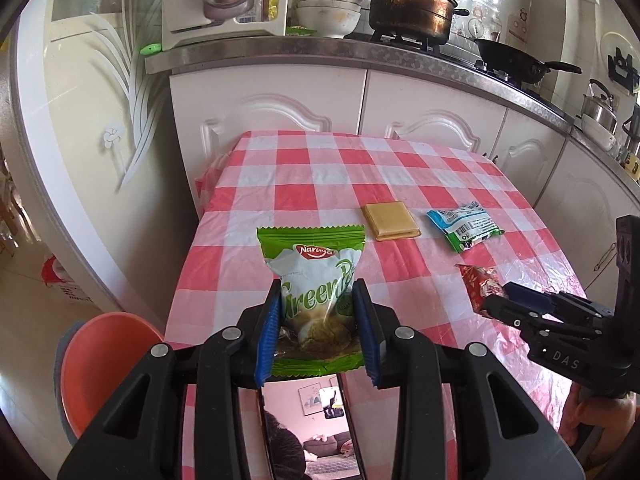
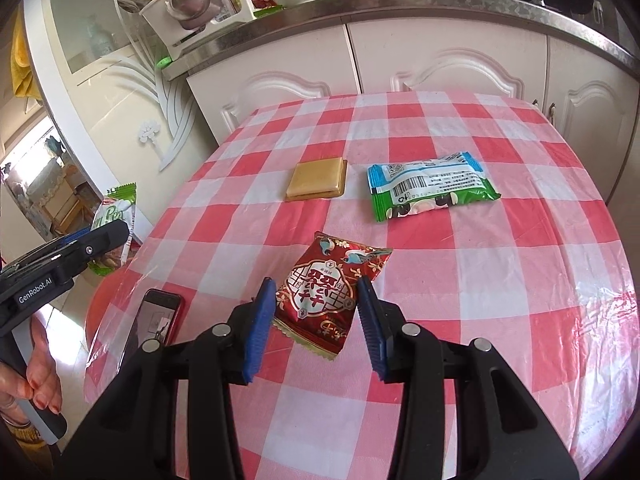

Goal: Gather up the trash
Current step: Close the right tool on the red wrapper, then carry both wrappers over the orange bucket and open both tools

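My left gripper (image 1: 316, 328) is shut on a green snack packet (image 1: 316, 280) and holds it above the table's left edge; the packet also shows in the right wrist view (image 2: 116, 216). My right gripper (image 2: 316, 320) stands around a red snack packet (image 2: 328, 292) that looks pinched between the blue pads and lifted a little; in the left wrist view the red packet (image 1: 482, 286) sits in the right gripper's tips (image 1: 496, 300). A blue-green wrapper (image 2: 428, 184) and a tan square biscuit (image 2: 318, 184) lie further back on the red-checked table (image 2: 480, 280).
An orange bin (image 1: 104, 364) stands on the floor below the table's left edge. A phone (image 2: 154, 328) lies at the table's near left. White cabinets (image 1: 280, 108) and a worktop with pots are behind the table.
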{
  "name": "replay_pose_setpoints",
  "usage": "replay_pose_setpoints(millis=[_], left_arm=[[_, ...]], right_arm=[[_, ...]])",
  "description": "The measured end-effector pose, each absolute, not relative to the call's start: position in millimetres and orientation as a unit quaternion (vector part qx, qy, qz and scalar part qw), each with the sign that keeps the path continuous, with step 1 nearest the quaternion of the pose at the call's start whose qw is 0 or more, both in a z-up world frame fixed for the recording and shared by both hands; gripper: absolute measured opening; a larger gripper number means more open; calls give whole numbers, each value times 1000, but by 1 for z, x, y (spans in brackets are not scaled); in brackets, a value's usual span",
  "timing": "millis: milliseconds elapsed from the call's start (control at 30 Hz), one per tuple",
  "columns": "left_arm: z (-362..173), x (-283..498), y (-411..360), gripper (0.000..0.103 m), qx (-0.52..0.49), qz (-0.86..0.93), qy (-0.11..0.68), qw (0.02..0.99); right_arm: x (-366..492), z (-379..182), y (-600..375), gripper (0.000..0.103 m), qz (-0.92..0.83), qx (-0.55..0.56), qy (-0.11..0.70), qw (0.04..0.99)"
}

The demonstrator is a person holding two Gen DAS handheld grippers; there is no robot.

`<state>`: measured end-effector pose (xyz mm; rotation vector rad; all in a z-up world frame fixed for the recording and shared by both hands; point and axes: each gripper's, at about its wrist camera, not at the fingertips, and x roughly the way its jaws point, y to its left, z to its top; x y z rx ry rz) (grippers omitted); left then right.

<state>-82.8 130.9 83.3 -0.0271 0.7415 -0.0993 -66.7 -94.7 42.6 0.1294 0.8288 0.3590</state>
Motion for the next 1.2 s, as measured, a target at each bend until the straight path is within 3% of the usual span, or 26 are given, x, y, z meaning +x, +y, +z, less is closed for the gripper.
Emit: replay_pose_setpoints(millis=[1200], left_arm=[[66,-114,221,36,-44,43,374,925]], right_arm=[[-84,88,-29,42,239,25,364,900]])
